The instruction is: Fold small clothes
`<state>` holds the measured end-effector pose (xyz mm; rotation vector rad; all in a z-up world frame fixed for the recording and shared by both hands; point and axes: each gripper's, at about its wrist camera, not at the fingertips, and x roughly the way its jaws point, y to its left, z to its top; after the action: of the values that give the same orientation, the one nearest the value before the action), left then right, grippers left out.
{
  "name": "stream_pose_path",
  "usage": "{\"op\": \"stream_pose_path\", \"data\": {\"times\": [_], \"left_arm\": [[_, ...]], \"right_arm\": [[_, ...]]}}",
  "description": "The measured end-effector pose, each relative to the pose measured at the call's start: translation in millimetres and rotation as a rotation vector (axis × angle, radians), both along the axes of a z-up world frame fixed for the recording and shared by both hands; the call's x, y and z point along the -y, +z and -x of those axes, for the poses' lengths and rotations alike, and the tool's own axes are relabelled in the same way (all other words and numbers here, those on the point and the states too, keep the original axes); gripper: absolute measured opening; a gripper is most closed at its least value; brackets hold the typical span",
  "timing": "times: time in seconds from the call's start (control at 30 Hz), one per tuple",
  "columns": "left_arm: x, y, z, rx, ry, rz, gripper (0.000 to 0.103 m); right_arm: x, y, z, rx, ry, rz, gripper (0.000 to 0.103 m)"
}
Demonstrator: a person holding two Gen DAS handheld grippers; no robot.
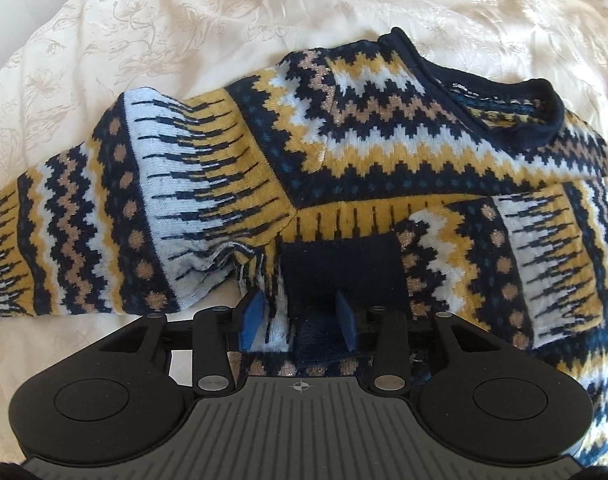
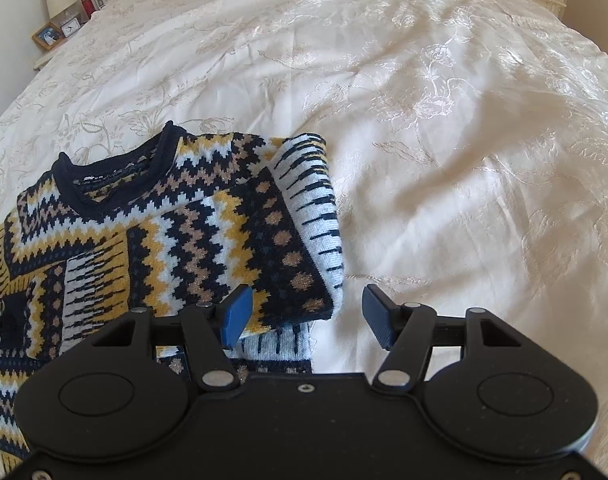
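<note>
Right wrist view shows a wide bed (image 2: 444, 120) under a cream bedspread stitched with flowers, stretching ahead of and to the right of the right tongs (image 2: 308, 314). On it lies a small knitted jumper (image 2: 192, 232) in navy, mustard, white and tan zigzags and dots, ahead and to the left of those tongs, its dark collar (image 2: 116, 172) pointing away. One sleeve (image 2: 300, 216) is folded across the chest, and its edge lies between the blue pads (image 2: 236, 316), which stand wide apart, the right one over bare bedspread. Far off to the left, at the head of the bed, a bedside table (image 2: 44, 60) carries a lamp, a framed picture and a small clock. From the left wrist view, the jumper fills the space ahead of the left tongs (image 1: 302, 320), its other sleeve (image 1: 84, 220) stretched out to their left. These tongs are partly closed with a dark navy cuff (image 1: 344, 276) and some patterned knit bunched between the pads (image 1: 252, 318); I cannot tell whether they pinch it.
</note>
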<state>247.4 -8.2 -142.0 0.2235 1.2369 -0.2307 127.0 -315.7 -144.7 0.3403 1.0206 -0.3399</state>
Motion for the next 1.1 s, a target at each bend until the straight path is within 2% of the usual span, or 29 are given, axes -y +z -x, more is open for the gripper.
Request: {"op": "stream_pose_path", "data": {"times": [0.13,0.27,0.33,0.37,0.43,0.5,0.57,0.67,0.73,0.83,0.93,1.1], "left_arm": [[-7,-3,-2,-0.013,0.020,0.033,0.045],[-11,-4,-1,-0.007,0.032,0.069,0.045],[-13,-3,1,-0.013,0.028,0.113,0.043],[-13,-2,2,-0.021,0.023,0.135,0.040],[-12,0,4,-0.020,0.006,0.157,0.019],[-9,2,8,-0.011,0.009,0.121,0.006],[-10,12,10,0.012,0.024,0.119,0.004],[-16,42,18,0.099,0.073,0.148,0.004],[-17,49,11,0.117,0.091,0.134,0.004],[-15,40,6,0.115,0.090,0.090,0.004],[-9,25,0,0.088,0.106,0.080,0.004],[-3,7,-5,0.057,0.111,0.016,0.005]], "right_arm": [[-2,1,0,0.005,0.003,-0.002,0.065],[-5,0,-1,0.001,0.012,-0.008,0.065],[-6,-2,-1,-0.001,0.016,-0.007,0.065],[-6,-2,-1,-0.001,0.015,-0.007,0.065],[-6,-3,-1,0.002,0.011,-0.009,0.065],[-6,-3,-1,0.004,0.008,-0.009,0.065],[-5,-2,1,0.007,0.006,-0.003,0.065],[-2,3,6,0.018,-0.008,0.024,0.065],[2,3,9,0.020,-0.030,0.032,0.065],[11,-1,10,0.009,-0.063,0.032,0.065],[19,-6,7,0.013,-0.084,0.019,0.065],[26,-25,-10,-0.015,-0.079,0.019,0.065]]}}
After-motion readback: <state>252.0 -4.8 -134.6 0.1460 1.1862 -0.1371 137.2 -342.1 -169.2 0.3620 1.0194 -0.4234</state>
